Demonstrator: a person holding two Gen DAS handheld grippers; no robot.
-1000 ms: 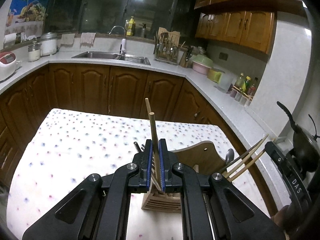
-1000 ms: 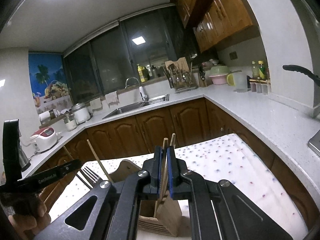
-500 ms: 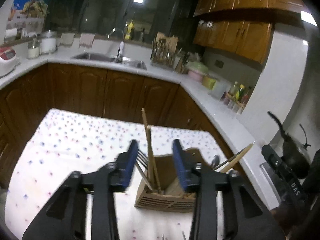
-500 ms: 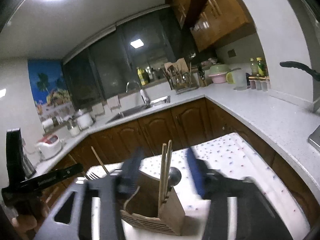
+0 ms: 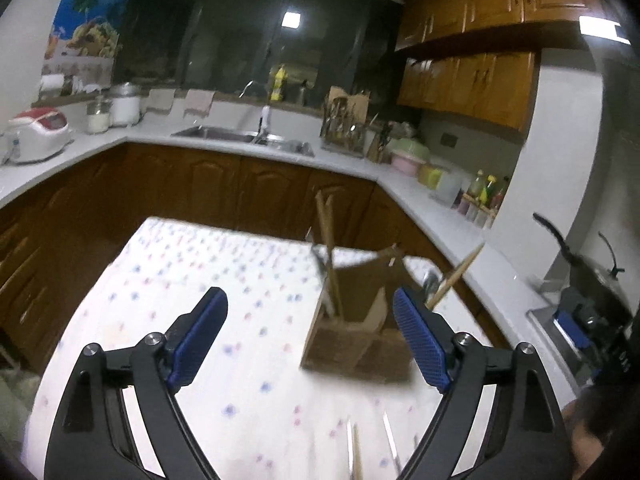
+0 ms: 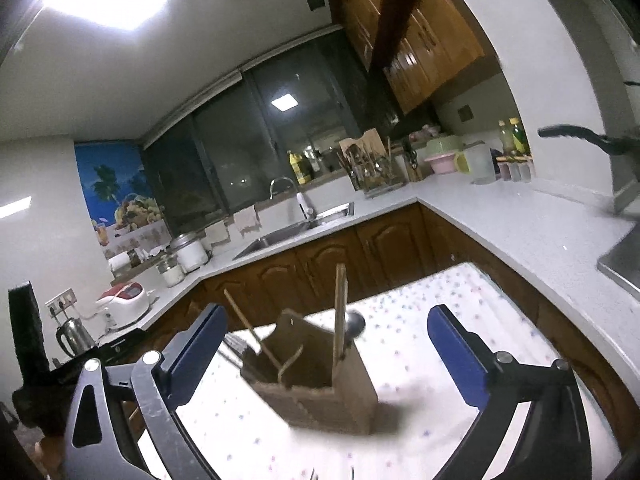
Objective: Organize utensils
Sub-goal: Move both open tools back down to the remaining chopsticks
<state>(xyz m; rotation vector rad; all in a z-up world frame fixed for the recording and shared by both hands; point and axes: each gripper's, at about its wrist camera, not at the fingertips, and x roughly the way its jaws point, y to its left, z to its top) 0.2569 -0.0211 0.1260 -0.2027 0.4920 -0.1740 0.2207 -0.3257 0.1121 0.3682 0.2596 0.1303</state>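
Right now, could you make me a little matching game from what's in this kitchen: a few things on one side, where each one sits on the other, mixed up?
Things:
1. wooden holder
2. chopsticks
3. rice cooker
4. yellow bottle

Places:
A. on the ledge behind the sink
B. on the dotted tablecloth
C. standing inside the holder
D. on the counter at the far left

Pairs: 1-B, 2-C, 3-D, 4-A
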